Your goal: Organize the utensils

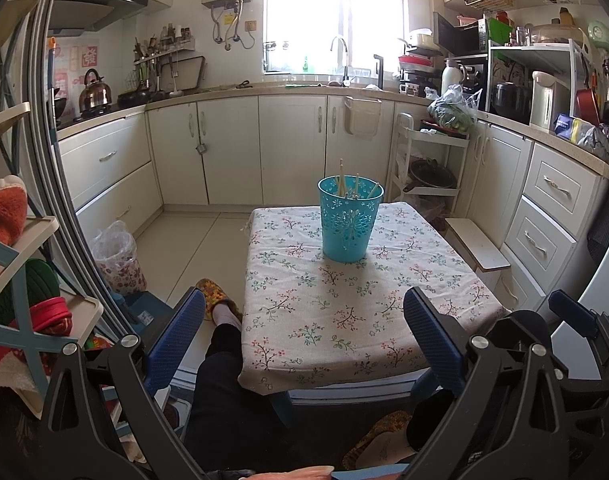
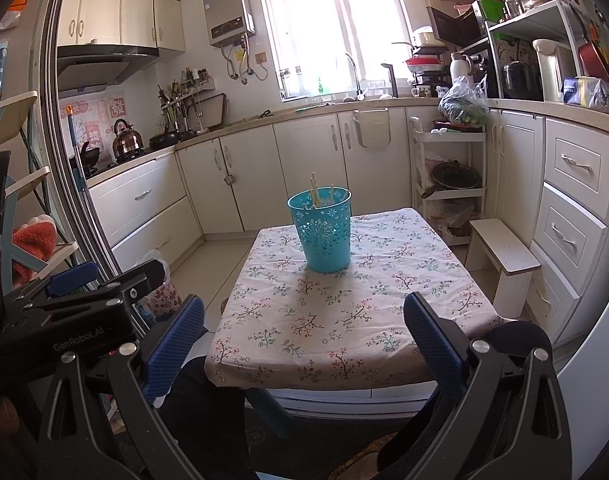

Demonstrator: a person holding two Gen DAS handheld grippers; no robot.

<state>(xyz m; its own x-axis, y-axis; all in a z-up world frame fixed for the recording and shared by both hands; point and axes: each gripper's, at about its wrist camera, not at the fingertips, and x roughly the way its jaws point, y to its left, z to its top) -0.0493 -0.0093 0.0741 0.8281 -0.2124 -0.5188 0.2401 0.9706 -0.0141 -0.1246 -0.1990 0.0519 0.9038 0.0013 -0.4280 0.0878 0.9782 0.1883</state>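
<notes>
A turquoise perforated holder [image 1: 349, 220] stands upright on the far half of a small table with a floral cloth [image 1: 316, 320]; several pale chopsticks [image 1: 340, 178] stick up out of it. It also shows in the right wrist view [image 2: 322, 230], with the chopsticks [image 2: 314, 190] inside. My left gripper [image 1: 304, 332] is open and empty, held low at the table's near edge. My right gripper [image 2: 304, 336] is open and empty too, beside the left one, whose body shows at the left of the right wrist view [image 2: 76, 312].
The person's legs and slippers [image 1: 218, 300] are under and left of the table. A white step stool [image 2: 502, 252] stands right of it, a lined bin [image 1: 118, 258] on the floor to the left. Kitchen cabinets [image 1: 292, 148] ring the room; a shelf rack [image 1: 20, 280] is at far left.
</notes>
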